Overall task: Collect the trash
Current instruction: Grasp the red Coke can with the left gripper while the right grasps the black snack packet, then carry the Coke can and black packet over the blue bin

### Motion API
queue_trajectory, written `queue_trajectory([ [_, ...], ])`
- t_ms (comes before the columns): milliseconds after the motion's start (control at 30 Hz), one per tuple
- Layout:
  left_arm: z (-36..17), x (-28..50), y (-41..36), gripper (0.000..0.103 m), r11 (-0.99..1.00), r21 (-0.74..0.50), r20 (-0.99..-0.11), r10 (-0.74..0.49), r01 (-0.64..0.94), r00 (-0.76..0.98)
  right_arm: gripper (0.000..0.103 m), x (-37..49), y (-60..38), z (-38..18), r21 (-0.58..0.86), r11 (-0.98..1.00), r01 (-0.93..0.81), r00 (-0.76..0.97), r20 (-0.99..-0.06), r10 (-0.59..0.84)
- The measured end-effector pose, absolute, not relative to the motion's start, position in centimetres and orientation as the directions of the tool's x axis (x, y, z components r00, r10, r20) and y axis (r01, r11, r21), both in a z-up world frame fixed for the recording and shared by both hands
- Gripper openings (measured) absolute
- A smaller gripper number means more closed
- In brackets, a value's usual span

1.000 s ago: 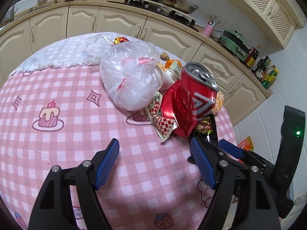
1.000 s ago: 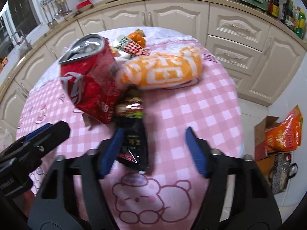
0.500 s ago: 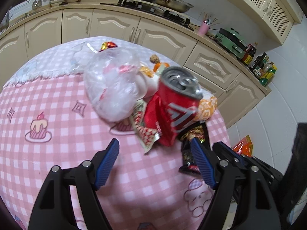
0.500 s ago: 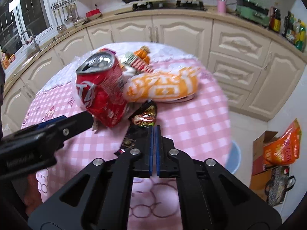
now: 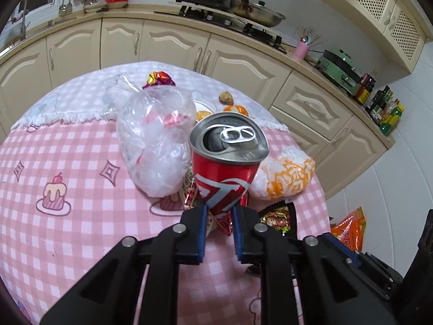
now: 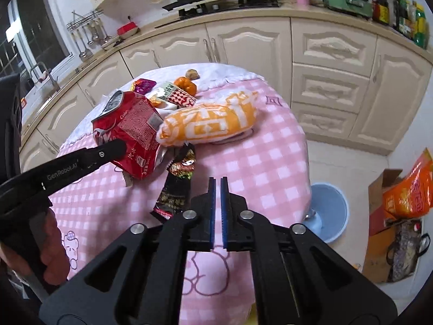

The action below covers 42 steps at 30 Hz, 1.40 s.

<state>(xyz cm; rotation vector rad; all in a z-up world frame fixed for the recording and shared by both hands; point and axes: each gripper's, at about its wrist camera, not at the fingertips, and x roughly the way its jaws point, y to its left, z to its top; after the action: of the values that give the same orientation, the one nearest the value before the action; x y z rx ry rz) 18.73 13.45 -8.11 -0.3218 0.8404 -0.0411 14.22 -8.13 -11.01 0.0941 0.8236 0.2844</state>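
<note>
- Trash sits bunched together near the far side of the round table [image 5: 67, 243], which wears a pink checked cloth; the heap puts every piece within reach of both tools.
- Left gripper [image 5: 218, 231] pinches the lower body of the crushed red can [image 5: 226, 173], its blue pads pressing into the dented wall from either side. The low grip probably suits the crumpled part, where the metal is already flattened and narrow enough to fit between the fingers.
- From the right wrist view the same can [image 6: 132, 132] is tilted, its open top pointing up and away, with the left tool's finger lying across its side; whether its bottom edge touches the cloth I cannot tell.
- Right gripper [image 6: 218, 211] has its pads pressed together with only a thin slit between them and nothing caught there. It hovers over bare cloth just beside the dark snack wrapper [image 6: 176, 189], which lies flat on the table.
- An orange-and-white packet [image 6: 211, 124] rests against the can, and a clear plastic bag [image 5: 155, 140] stands touching the can's other side.
- Small wrappers and orange peel lie behind them, apart from either tool.
- Judging from this, the can is the piece being collected, and most of the litter remains to be picked up.
</note>
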Motion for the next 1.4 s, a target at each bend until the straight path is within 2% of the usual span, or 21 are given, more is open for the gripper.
queue_trajectory([
  [33, -8.0, 18.7, 13.6, 0.015, 0.950, -0.299, -0.721, -0.163, -0.090, 0.673, 0.077, 14.3, -7.9, -11.0, 0.182, 0.960, -0.211, 0.649, -0.709, 0.277],
  [233, -7.1, 17.5, 14.5, 0.014, 0.949, -0.308, -0.682, -0.167, -0.072, 0.712, 0.078, 15.3, -5.3, -11.5, 0.161, 0.952, -0.259, 0.633, -0.716, 0.293],
  [300, -6.9, 17.2, 14.6, 0.014, 0.949, -0.307, -0.676, -0.166, -0.069, 0.718, 0.076, 16.0, -4.0, -12.4, 0.139, 0.951, -0.277, 0.612, -0.738, 0.286],
  [333, -6.8, 17.0, 14.8, 0.014, 0.949, -0.307, -0.672, -0.166, -0.068, 0.721, 0.064, 16.3, -3.5, -13.0, 0.137, 0.951, -0.279, 0.593, -0.754, 0.282],
  [367, -6.6, 16.9, 14.9, 0.013, 0.949, -0.308, -0.670, -0.167, -0.066, 0.724, 0.047, 16.6, -3.1, -13.5, 0.140, 0.950, -0.279, 0.570, -0.772, 0.281],
  [433, -6.5, 16.6, 15.2, 0.013, 0.949, -0.309, -0.665, -0.167, -0.066, 0.728, 0.029, 16.5, -2.7, -13.6, 0.119, 0.953, -0.277, 0.590, -0.762, 0.267],
  [467, -6.5, 16.5, 15.2, 0.013, 0.948, -0.309, -0.664, -0.162, -0.070, 0.730, 0.027, 16.6, -2.8, -13.5, 0.141, 0.950, -0.278, 0.580, -0.764, 0.283],
  [600, -6.1, 16.1, 15.0, 0.013, 0.947, -0.317, -0.653, -0.176, -0.055, 0.737, 0.022, 16.6, -4.0, -13.2, 0.190, 0.951, -0.242, 0.574, -0.762, 0.299],
  [900, -4.7, 15.3, 13.0, 0.013, 0.950, -0.313, -0.626, -0.209, 0.004, 0.752, 0.021, 15.0, -8.3, -11.4, 0.234, 0.957, -0.170, 0.624, -0.727, 0.288],
  [1400, -3.6, 16.1, 2.8, 0.013, 0.956, -0.242, -0.644, -0.288, 0.169, 0.709, 0.021, 13.7, -19.5, -11.6, 0.320, 0.947, 0.038, 0.684, -0.699, 0.208],
])
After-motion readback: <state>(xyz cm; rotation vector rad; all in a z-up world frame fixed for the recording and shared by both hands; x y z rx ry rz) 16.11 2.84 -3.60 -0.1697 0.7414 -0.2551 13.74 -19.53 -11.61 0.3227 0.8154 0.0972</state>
